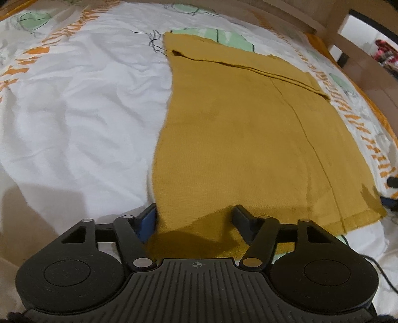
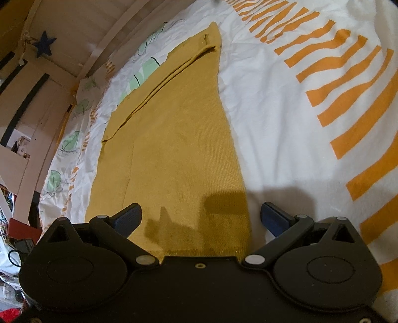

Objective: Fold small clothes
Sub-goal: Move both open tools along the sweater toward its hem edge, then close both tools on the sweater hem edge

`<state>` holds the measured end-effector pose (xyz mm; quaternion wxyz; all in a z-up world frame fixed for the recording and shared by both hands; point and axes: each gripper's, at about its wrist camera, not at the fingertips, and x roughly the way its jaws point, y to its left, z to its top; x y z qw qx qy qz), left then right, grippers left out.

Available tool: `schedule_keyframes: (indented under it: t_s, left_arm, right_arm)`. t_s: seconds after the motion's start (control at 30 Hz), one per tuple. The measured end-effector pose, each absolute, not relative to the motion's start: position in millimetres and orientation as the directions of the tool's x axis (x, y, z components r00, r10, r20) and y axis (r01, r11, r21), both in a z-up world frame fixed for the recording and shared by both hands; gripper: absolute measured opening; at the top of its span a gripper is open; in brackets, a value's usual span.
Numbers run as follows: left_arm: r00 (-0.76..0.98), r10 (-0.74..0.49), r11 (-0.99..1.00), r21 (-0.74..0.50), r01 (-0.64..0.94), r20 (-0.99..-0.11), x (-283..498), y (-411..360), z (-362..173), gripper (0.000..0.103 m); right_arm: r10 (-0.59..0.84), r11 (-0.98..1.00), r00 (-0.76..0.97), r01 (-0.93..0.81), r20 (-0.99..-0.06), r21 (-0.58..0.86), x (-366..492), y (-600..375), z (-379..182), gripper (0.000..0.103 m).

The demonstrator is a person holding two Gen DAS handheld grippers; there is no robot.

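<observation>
A mustard-yellow knit garment [image 1: 236,136] lies flat on the bed, folded lengthwise, with a seam running down its right part. My left gripper [image 1: 196,215] sits low over the garment's near left corner. Its jaws stand apart: the left finger [image 1: 149,217] is just off the cloth's edge and the right finger [image 1: 242,216] rests over the fabric. The cloth between them lies unpinched. In the right wrist view the garment [image 2: 174,149] stretches away, and my right gripper [image 2: 202,218] stands wide open astride its near right corner.
The bedsheet [image 1: 87,111] is white and wrinkled, with orange stripes [image 2: 348,99] and green leaf prints. A wooden bed frame [image 1: 286,17] borders the far side. Shelves with clutter [image 2: 15,149] stand beyond the bed's left edge. A dark cable [image 1: 373,263] runs at the near right.
</observation>
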<state>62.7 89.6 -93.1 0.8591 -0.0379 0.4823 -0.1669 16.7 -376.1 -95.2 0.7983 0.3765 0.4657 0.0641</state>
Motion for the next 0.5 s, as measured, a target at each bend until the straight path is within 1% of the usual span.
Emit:
schedule_keyframes:
  t_s: [0.03, 0.07, 0.13, 0.17, 0.2, 0.23, 0.4, 0.47, 0.5]
  left_arm:
    - [0.483, -0.324, 0.942, -0.233, 0.239, -0.814, 62.8, 92.0, -92.9, 0.054]
    - [0.486, -0.325, 0.943, -0.241, 0.228, -0.812, 63.4, 94.8, -92.8, 0.052]
    - [0.492, -0.325, 0.945, -0.257, 0.203, -0.808, 64.3, 100.0, -93.2, 0.043]
    - [0.494, -0.326, 0.945, -0.264, 0.193, -0.806, 64.8, 101.8, -93.5, 0.042]
    - [0.497, -0.326, 0.945, -0.269, 0.185, -0.804, 65.2, 102.9, -93.6, 0.04]
    - [0.5, -0.323, 0.946, -0.268, 0.181, -0.804, 65.1, 103.7, -93.4, 0.038]
    - [0.51, -0.307, 0.951, -0.247, 0.184, -0.803, 62.7, 103.0, -92.2, 0.034]
    - [0.515, -0.308, 0.951, -0.249, 0.182, -0.8, 61.6, 104.0, -91.6, 0.03]
    - [0.517, -0.313, 0.95, -0.256, 0.18, -0.797, 61.6, 104.8, -91.8, 0.026]
  right_arm:
    - [0.448, 0.711, 0.557, 0.253, -0.7, 0.656, 15.9, -376.7, -94.6, 0.096]
    - [0.44, 0.711, 0.557, 0.265, -0.705, 0.652, 14.9, -378.4, -94.2, 0.093]
    - [0.432, 0.695, 0.56, 0.293, -0.706, 0.657, 12.3, -383.3, -94.9, 0.076]
    - [0.433, 0.681, 0.561, 0.308, -0.705, 0.664, 11.3, -386.2, -96.5, 0.071]
    - [0.433, 0.673, 0.559, 0.322, -0.707, 0.666, 10.6, -387.7, -98.0, 0.063]
    - [0.434, 0.668, 0.555, 0.331, -0.71, 0.667, 10.4, -388.3, -99.3, 0.059]
    - [0.465, 0.689, 0.52, 0.296, -0.716, 0.662, 12.8, -380.5, -99.4, 0.057]
    - [0.477, 0.689, 0.508, 0.29, -0.717, 0.664, 13.3, -379.0, -100.2, 0.05]
    - [0.485, 0.684, 0.502, 0.293, -0.716, 0.668, 13.4, -379.2, -101.4, 0.041]
